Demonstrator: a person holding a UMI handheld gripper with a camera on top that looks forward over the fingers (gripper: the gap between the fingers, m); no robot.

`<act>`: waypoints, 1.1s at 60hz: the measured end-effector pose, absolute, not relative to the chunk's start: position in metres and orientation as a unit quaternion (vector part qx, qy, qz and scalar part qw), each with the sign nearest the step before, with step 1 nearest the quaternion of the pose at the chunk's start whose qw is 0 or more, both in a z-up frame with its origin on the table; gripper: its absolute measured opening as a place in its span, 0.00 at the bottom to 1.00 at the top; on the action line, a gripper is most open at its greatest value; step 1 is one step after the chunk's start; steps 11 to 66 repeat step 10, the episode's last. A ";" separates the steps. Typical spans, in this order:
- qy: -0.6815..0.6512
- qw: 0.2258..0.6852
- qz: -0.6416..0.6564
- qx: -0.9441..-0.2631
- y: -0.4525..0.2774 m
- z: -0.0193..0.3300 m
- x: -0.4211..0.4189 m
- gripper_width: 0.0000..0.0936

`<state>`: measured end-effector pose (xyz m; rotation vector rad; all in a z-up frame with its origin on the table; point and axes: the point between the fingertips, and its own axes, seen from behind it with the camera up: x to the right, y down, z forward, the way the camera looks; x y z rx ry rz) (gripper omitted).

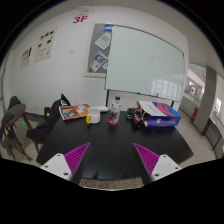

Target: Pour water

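Note:
A clear water bottle (pixel 115 110) with a red-marked label stands upright on the far part of the dark table (pixel 110 145). Just left of it sits a small yellow cup (pixel 93 117). My gripper (pixel 112 160) is held back at the table's near edge, well short of both. Its two fingers, with magenta pads (pixel 71 157), are spread wide and open, and nothing is between them. The bottle lies straight ahead, far beyond the fingers.
An orange box (pixel 73 112) sits left of the cup. Coloured boxes and a blue case (pixel 160 116) are piled on the table's far right. Dark chairs (pixel 30 125) stand at the left. A whiteboard (pixel 145 65) hangs on the wall behind.

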<state>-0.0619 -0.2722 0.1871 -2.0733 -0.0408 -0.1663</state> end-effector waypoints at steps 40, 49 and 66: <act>-0.023 0.510 -0.065 -0.857 -0.282 0.195 -0.071 0.90; -0.023 0.510 -0.065 -0.857 -0.282 0.195 -0.071 0.90; -0.023 0.510 -0.065 -0.857 -0.282 0.195 -0.071 0.90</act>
